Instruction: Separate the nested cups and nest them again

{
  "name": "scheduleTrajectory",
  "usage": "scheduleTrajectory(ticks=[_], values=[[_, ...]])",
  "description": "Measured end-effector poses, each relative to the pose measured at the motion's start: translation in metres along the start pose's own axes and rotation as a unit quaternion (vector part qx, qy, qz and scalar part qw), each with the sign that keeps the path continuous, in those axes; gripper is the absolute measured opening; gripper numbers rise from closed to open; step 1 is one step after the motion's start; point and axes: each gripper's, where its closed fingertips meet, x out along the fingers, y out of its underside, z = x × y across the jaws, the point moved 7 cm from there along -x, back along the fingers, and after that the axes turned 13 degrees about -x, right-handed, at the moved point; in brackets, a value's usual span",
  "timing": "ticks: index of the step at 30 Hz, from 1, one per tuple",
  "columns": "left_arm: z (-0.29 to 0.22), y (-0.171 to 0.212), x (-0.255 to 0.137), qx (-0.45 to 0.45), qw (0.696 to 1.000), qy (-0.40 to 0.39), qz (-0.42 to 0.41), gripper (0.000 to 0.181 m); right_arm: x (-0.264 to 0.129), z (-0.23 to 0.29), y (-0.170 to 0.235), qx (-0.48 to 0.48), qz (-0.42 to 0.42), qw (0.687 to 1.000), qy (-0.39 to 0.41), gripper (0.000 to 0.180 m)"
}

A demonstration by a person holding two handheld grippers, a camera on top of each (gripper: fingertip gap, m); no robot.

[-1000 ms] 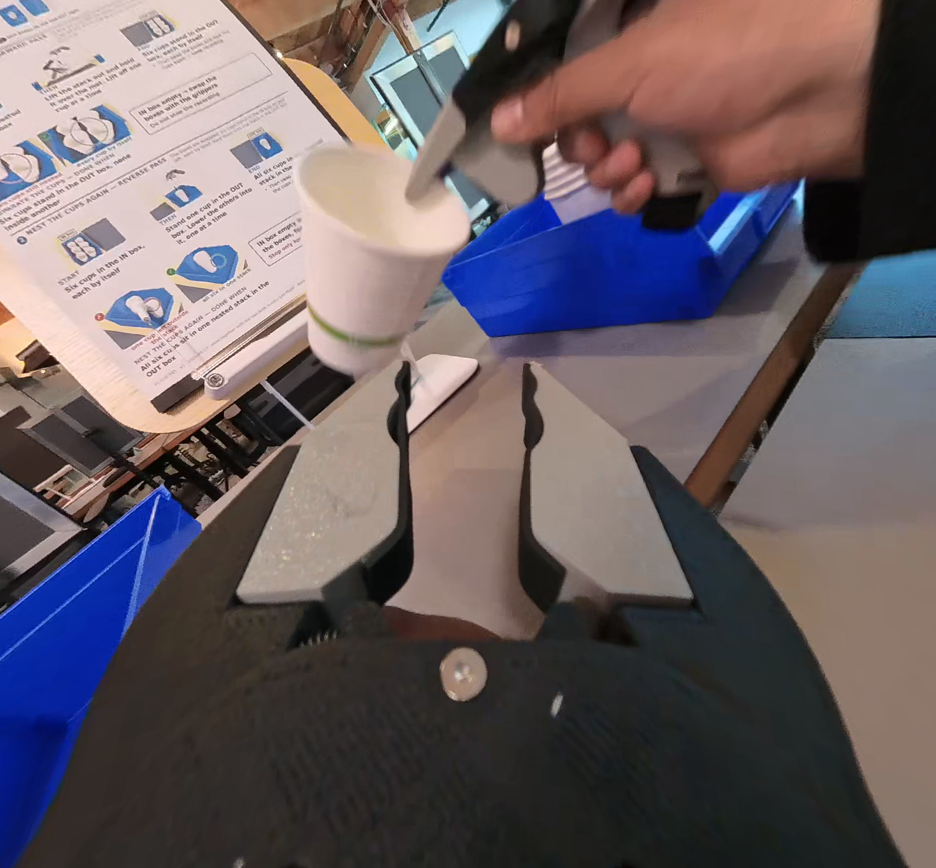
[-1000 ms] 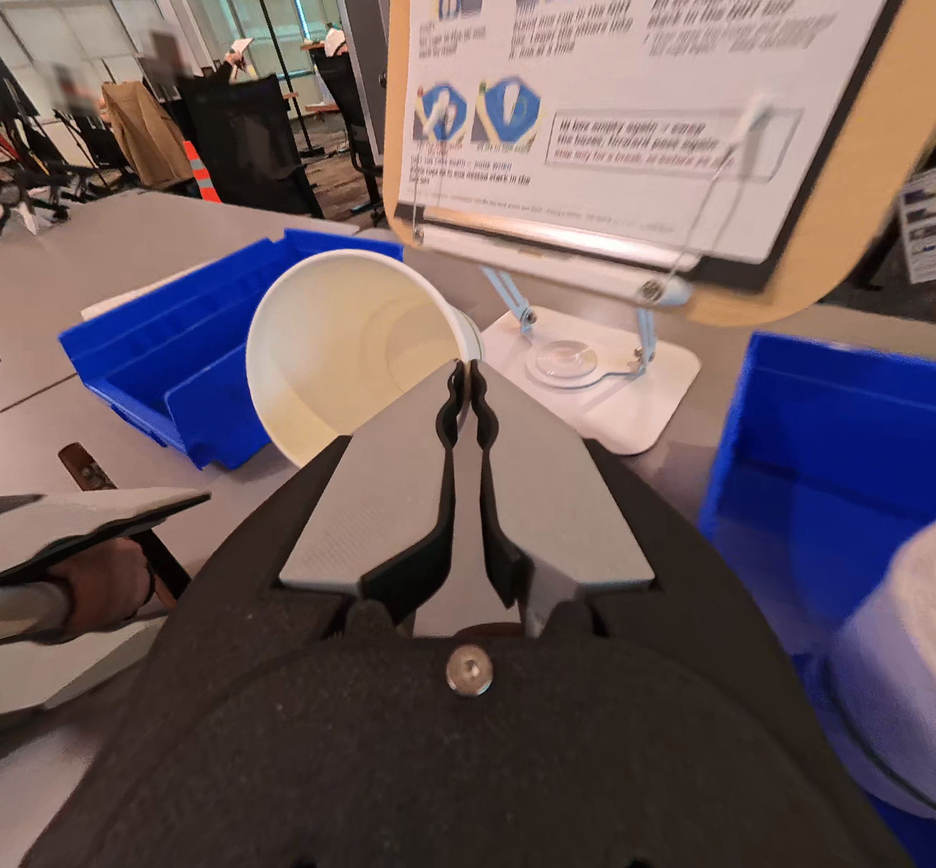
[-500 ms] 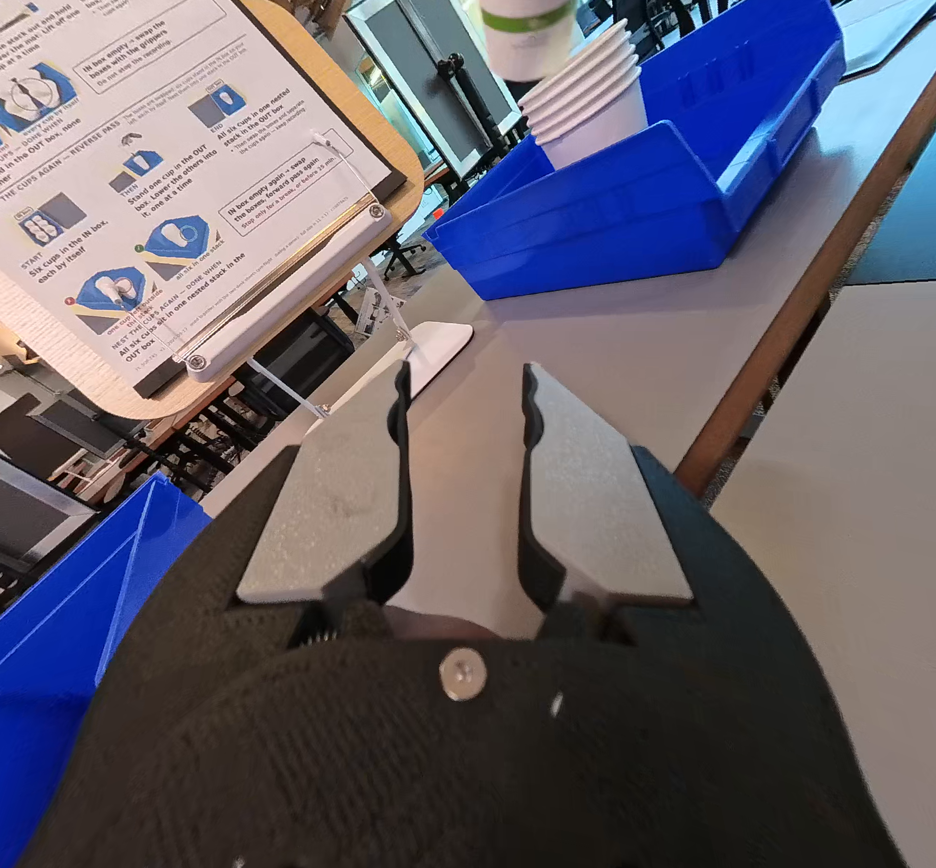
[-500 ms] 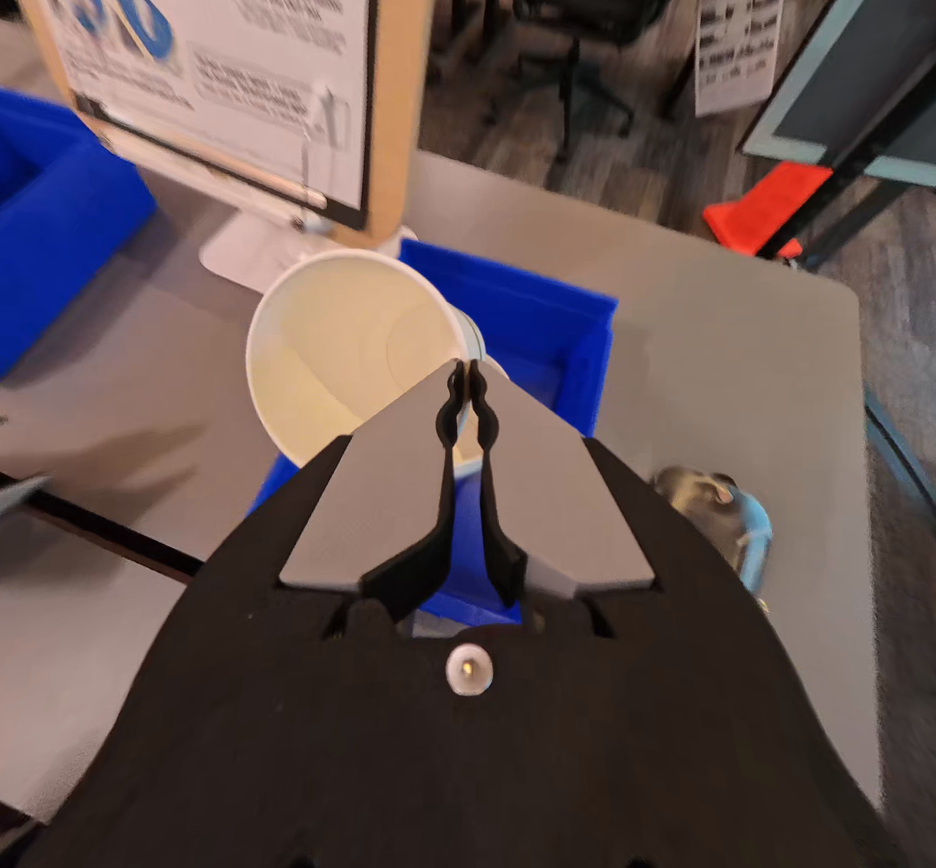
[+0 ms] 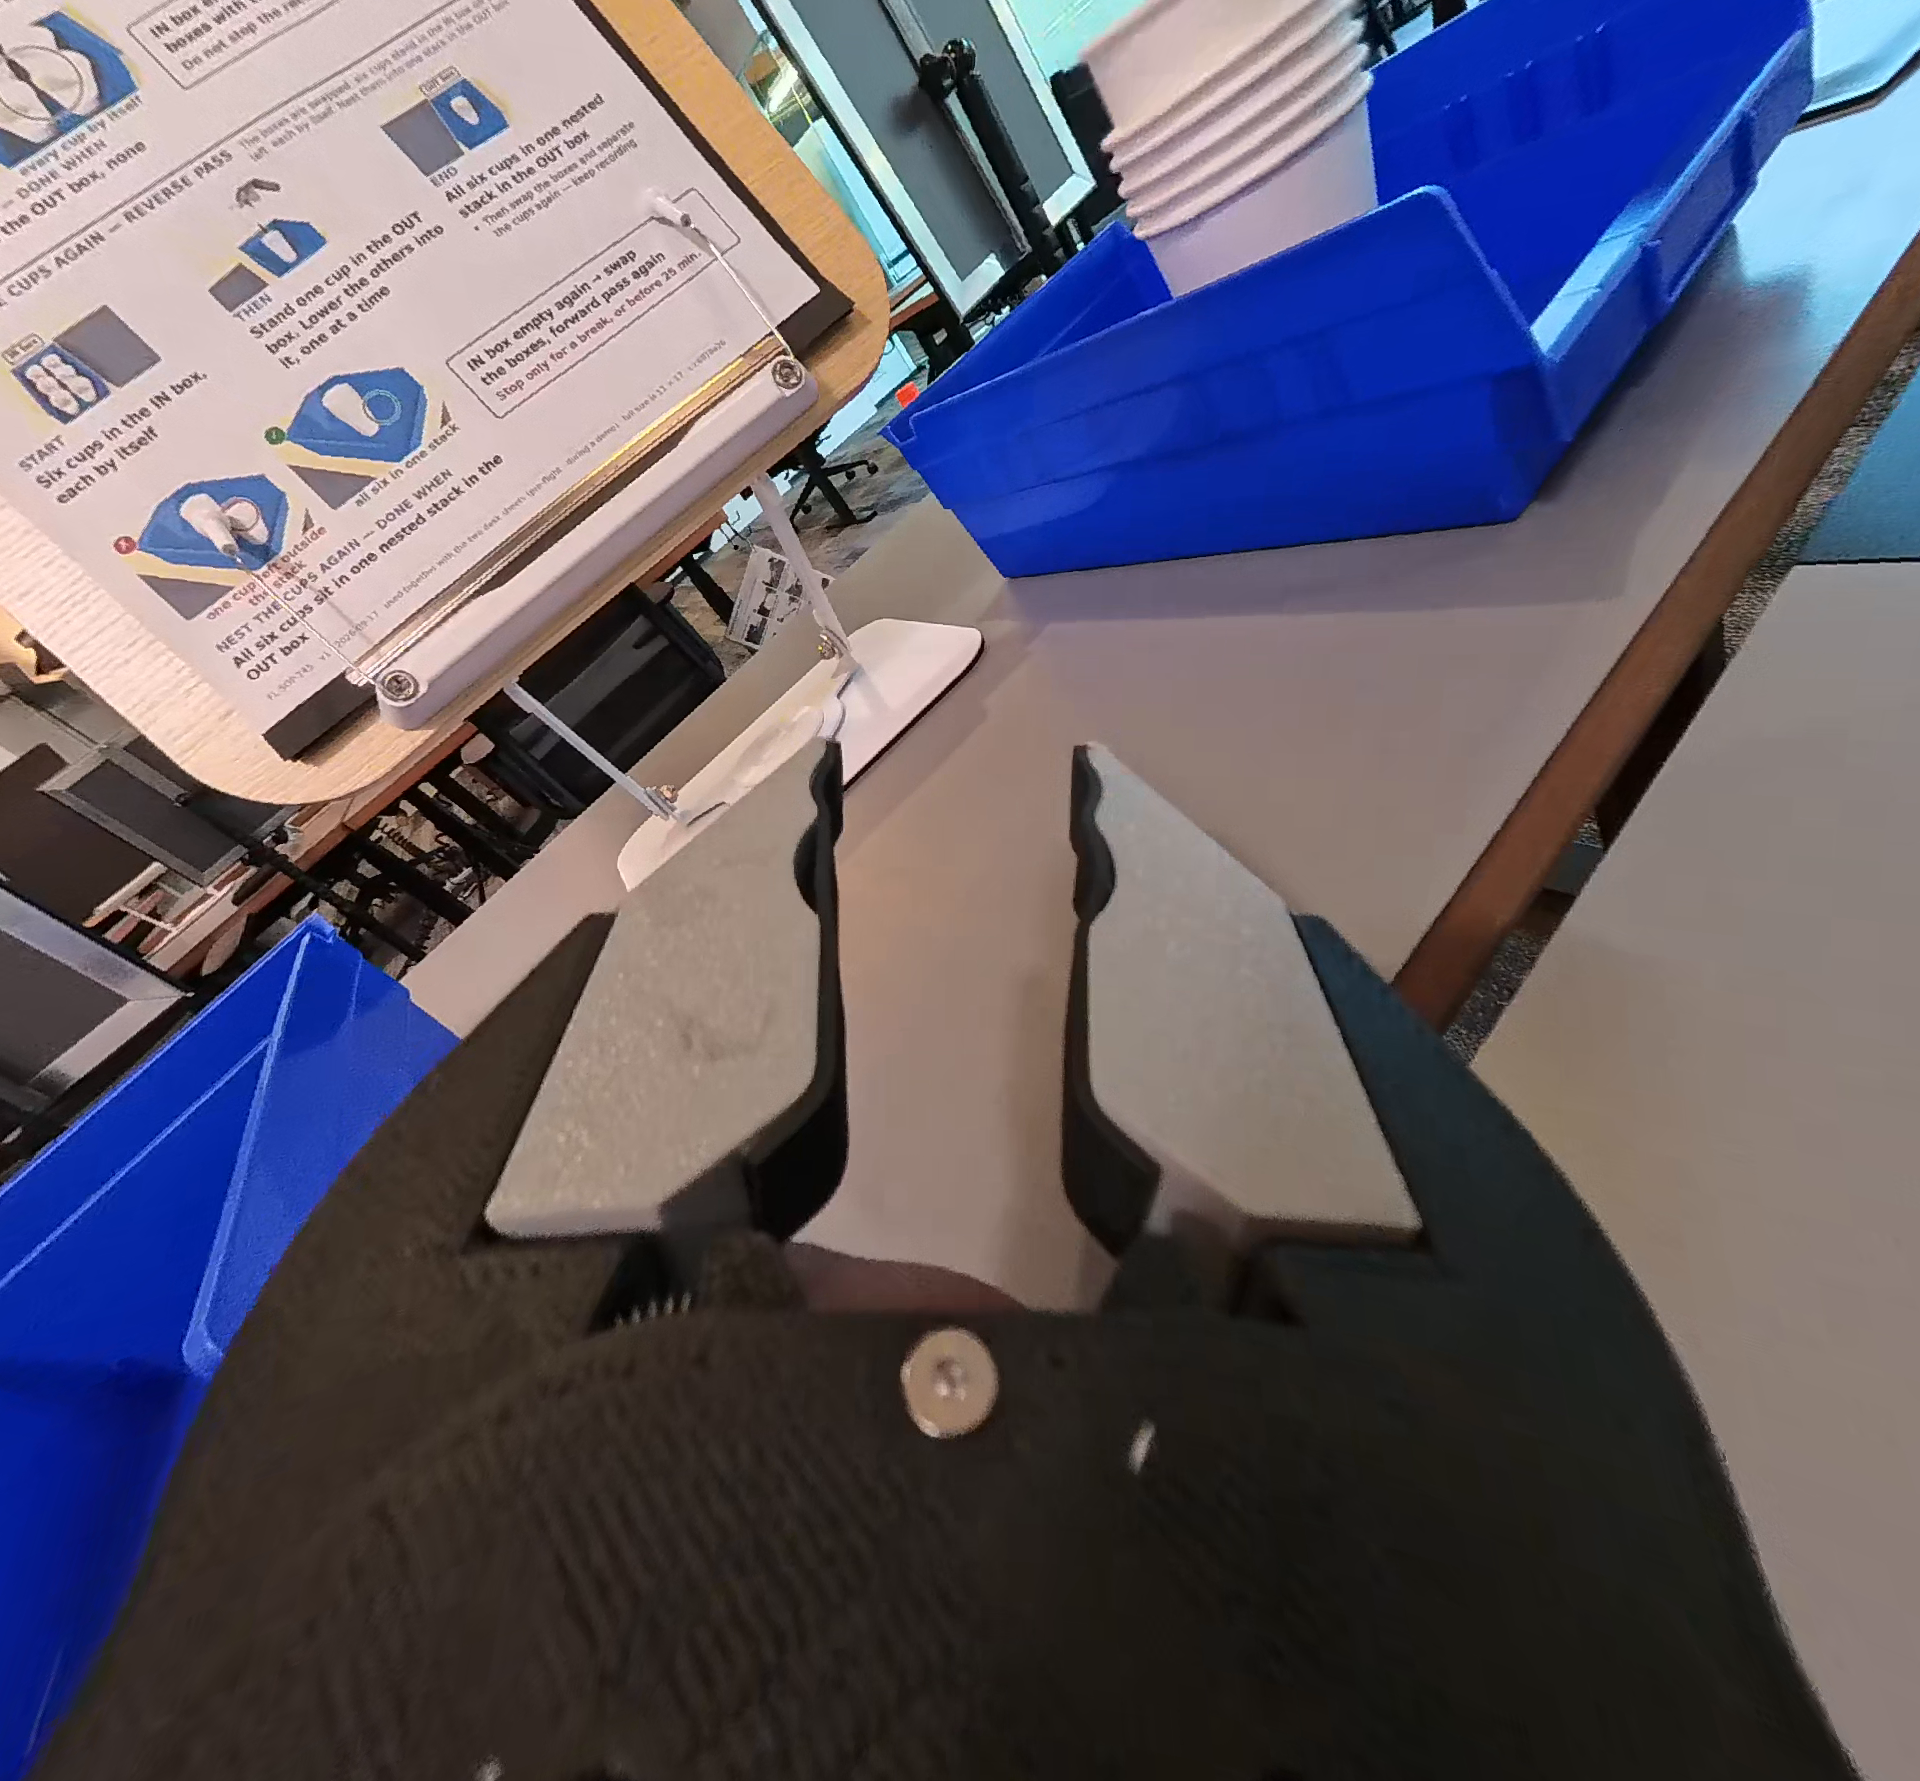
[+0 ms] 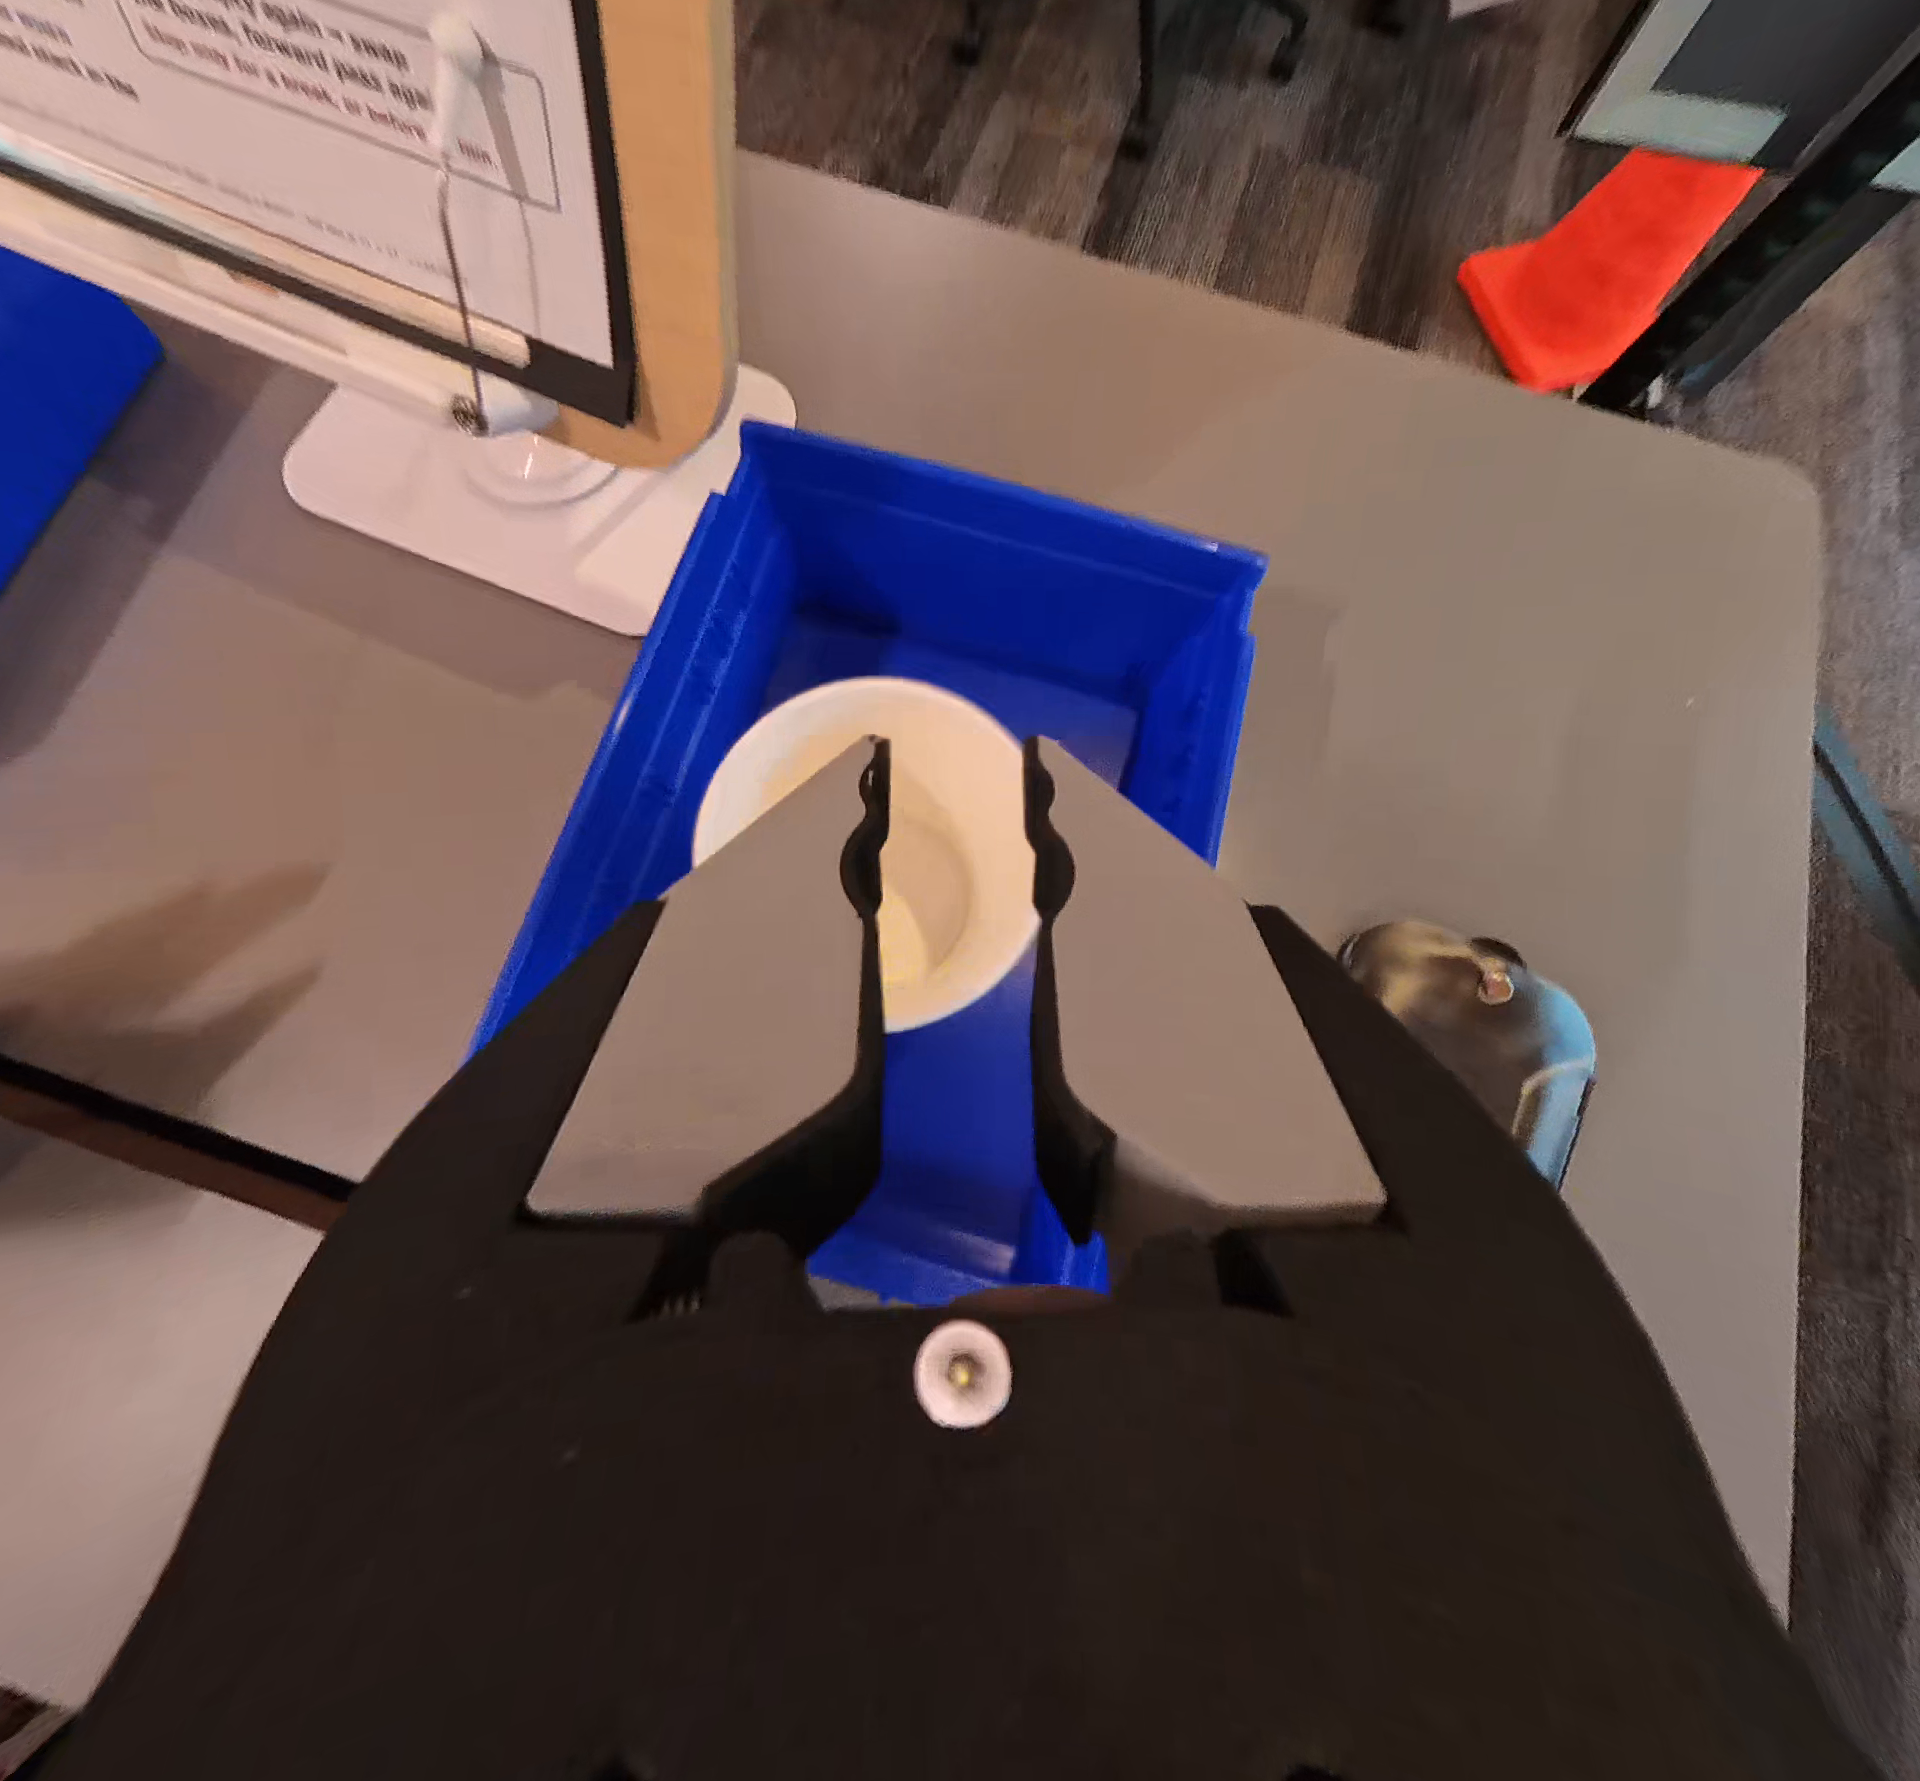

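Observation:
A stack of several nested white paper cups [image 5: 1242, 110] stands in the right blue bin [image 5: 1351, 422]. From above, in the right wrist view, the stack [image 6: 935, 848] shows as a white rim inside the same bin [image 6: 748, 630]. My right gripper [image 6: 954, 744] is open, right above the stack's mouth, holding nothing. My left gripper [image 5: 951, 760] is open and empty, low over the grey table [image 5: 1247, 692], well short of the bin.
An instruction board [image 5: 312, 277] on a white stand [image 5: 831, 713] stands behind the table's middle. A second blue bin [image 5: 156, 1160] sits at the left. A metal object [image 6: 1475, 1014] lies right of the cup bin. The table's wooden edge [image 5: 1662, 588] runs along the right. The tips of one gripper are about 35 cm away from the tips of the other.
My right gripper carried a cup to the right bin, lowered it onto the stack and opened, letting it go. My left gripper stayed open and almost still.

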Motion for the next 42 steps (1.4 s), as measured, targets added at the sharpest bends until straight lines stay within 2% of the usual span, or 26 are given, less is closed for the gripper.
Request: scheduleTrajectory(ticks=[9, 13, 17, 22, 28, 34, 38, 42], values=[[0.001, 0.002, 0.002, -0.008, 1.000, -0.003, 0.010, 0.041, -0.008, 0.041, -0.013, -0.057, -0.079, 0.995, 0.002, 0.022], [0.002, 0.004, 0.003, -0.010, 1.000, -0.005, 0.018, 0.042, -0.008, 0.073, -0.025, -0.069, -0.131, 0.989, -0.026, 0.022], [0.008, 0.006, 0.003, -0.017, 0.999, -0.020, 0.024, 0.041, -0.005, 0.116, -0.035, -0.052, -0.204, 0.974, -0.088, 0.031], [0.026, 0.009, 0.002, -0.043, 0.996, -0.066, 0.037, 0.041, 0.024, 0.183, -0.024, -0.032, -0.246, 0.954, -0.168, 0.041], [0.055, 0.021, -0.002, -0.079, 0.983, -0.144, 0.079, 0.040, 0.088, 0.243, 0.009, -0.005, -0.276, 0.937, -0.213, 0.044], [0.078, 0.031, -0.009, -0.102, 0.967, -0.207, 0.108, 0.038, 0.130, 0.252, 0.040, -0.002, -0.276, 0.939, -0.203, 0.043], [0.086, 0.035, -0.012, -0.113, 0.962, -0.220, 0.118, 0.032, 0.134, 0.246, 0.046, -0.072, -0.269, 0.939, -0.201, 0.041], [0.088, 0.037, -0.013, -0.094, 0.960, -0.232, 0.122, 0.031, 0.132, 0.239, 0.045, -0.059, -0.285, 0.937, -0.192, 0.040]])
